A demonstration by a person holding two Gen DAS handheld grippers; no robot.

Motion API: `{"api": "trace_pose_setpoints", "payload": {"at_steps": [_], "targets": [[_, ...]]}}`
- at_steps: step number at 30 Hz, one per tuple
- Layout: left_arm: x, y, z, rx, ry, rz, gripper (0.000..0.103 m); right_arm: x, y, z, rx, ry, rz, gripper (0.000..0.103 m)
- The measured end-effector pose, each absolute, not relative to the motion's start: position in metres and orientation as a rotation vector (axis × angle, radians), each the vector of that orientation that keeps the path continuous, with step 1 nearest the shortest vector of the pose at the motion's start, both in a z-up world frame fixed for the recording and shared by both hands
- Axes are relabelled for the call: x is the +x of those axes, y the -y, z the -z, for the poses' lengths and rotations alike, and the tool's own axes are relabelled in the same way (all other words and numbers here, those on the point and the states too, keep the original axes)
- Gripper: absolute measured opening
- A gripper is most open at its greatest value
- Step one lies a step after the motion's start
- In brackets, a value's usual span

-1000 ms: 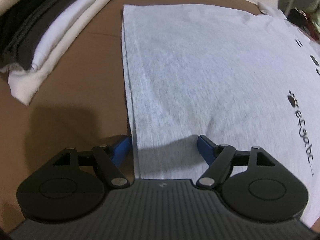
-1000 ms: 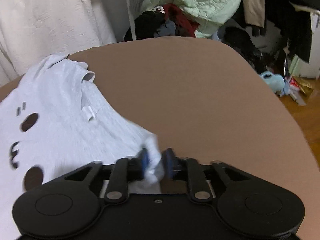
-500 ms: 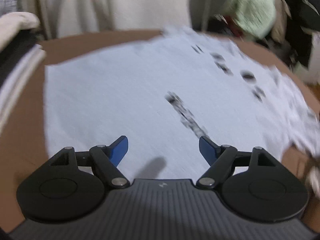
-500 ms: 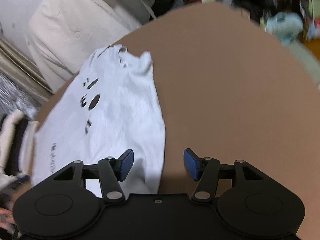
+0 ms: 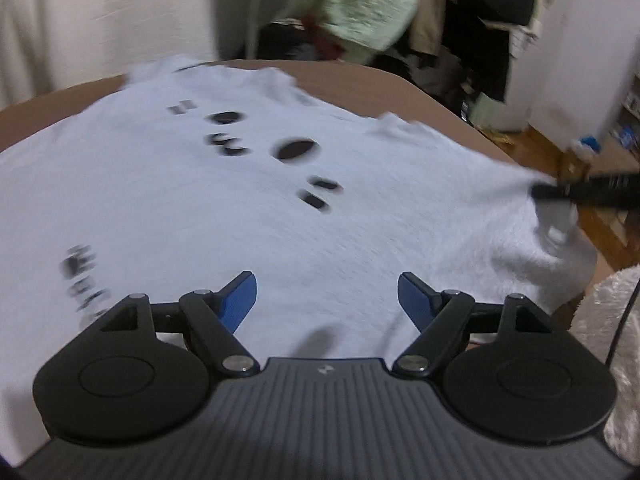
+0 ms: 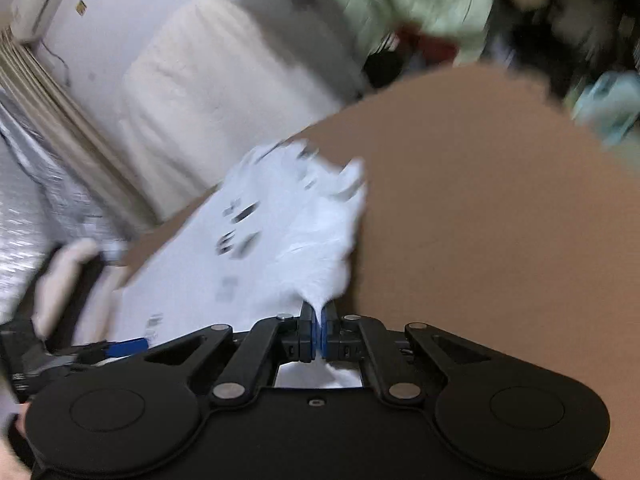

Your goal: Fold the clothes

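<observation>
T-shirt [image 6: 280,248] pinched in right gripper [image 6: 319,334], left gripper [image 5: 326,300] wide

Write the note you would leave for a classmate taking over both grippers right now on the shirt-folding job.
Right gripper: shut on an edge of the white T-shirt, cloth pinched between its pads.
Left gripper: open above the shirt, holding nothing.
The shirt lies spread, print side up, on the brown table. A stack of folded clothes sits at the table's far side.
Done: one edge gripped. No fold in this shirt is visible yet.
Left: grip with the left gripper too, probably the near edge, then fold and stack the shirt.
</observation>
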State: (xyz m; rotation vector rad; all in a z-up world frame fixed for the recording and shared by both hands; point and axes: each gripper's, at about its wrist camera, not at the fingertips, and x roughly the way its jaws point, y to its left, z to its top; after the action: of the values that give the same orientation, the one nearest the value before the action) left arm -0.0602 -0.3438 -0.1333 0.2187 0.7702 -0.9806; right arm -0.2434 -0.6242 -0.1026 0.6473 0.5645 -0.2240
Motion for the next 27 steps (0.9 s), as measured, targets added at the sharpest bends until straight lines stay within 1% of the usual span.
{"api": "trace_pose_setpoints", "payload": {"at_steps": [3,6,8,9,10,11,13,14,15,16,17,19,20,21,22,23,25,27], "targets": [[-0.071,0.368,0.145,0.26,-0.81,1.033,0.078,-0.225,0.622,0.105,0.558,-0.649,0.317,0.003],[-0.081,0.383,0.154,0.316,-0.827,1.066,0.078,-0.197,0.613,0.116,0.401,-0.795,0.365,0.003],[-0.085,0.385,0.159,0.342,-0.833,1.072,0.078,-0.195,0.616,0.119,0.422,-0.816,0.358,0.003],[-0.086,0.385,0.161,0.348,-0.842,1.074,0.078,-0.2,0.618,0.119,0.441,-0.818,0.364,0.005],[-0.085,0.383,0.163,0.349,-0.853,1.071,0.078,-0.203,0.621,0.121,0.462,-0.825,0.384,0.015],[-0.085,0.382,0.165,0.349,-0.862,1.067,0.078,-0.208,0.622,0.123,0.485,-0.824,0.404,0.019],[-0.083,0.378,0.168,0.347,-0.876,1.061,0.078,-0.223,0.625,0.128,0.552,-0.785,0.396,0.024],[-0.083,0.375,0.169,0.341,-0.878,1.059,0.078,-0.232,0.627,0.132,0.601,-0.759,0.376,0.034],[-0.083,0.373,0.17,0.335,-0.881,1.055,0.078,-0.243,0.627,0.136,0.653,-0.735,0.353,0.048],[-0.083,0.371,0.171,0.329,-0.882,1.052,0.078,-0.251,0.626,0.14,0.69,-0.716,0.325,0.056],[-0.082,0.37,0.172,0.322,-0.882,1.051,0.078,-0.258,0.623,0.144,0.69,-0.701,0.303,0.06],[-0.083,0.37,0.174,0.32,-0.882,1.047,0.077,-0.258,0.61,0.148,0.612,-0.682,0.261,0.073],[-0.085,0.369,0.174,0.327,-0.885,1.047,0.076,-0.257,0.604,0.149,0.574,-0.675,0.242,0.073],[-0.086,0.37,0.174,0.34,-0.892,1.049,0.076,-0.256,0.605,0.15,0.582,-0.668,0.235,0.065],[-0.087,0.37,0.172,0.363,-0.907,1.051,0.075,-0.256,0.608,0.152,0.637,-0.667,0.235,0.024],[-0.089,0.37,0.169,0.388,-0.927,1.052,0.075,-0.258,0.613,0.152,0.691,-0.683,0.237,0.007],[-0.091,0.367,0.163,0.41,-0.971,1.063,0.074,-0.268,0.613,0.143,0.708,-0.698,0.29,0.005],[-0.089,0.358,0.157,0.363,-1.021,1.09,0.074,-0.279,0.598,0.123,0.609,-0.713,0.348,0.002]]}}
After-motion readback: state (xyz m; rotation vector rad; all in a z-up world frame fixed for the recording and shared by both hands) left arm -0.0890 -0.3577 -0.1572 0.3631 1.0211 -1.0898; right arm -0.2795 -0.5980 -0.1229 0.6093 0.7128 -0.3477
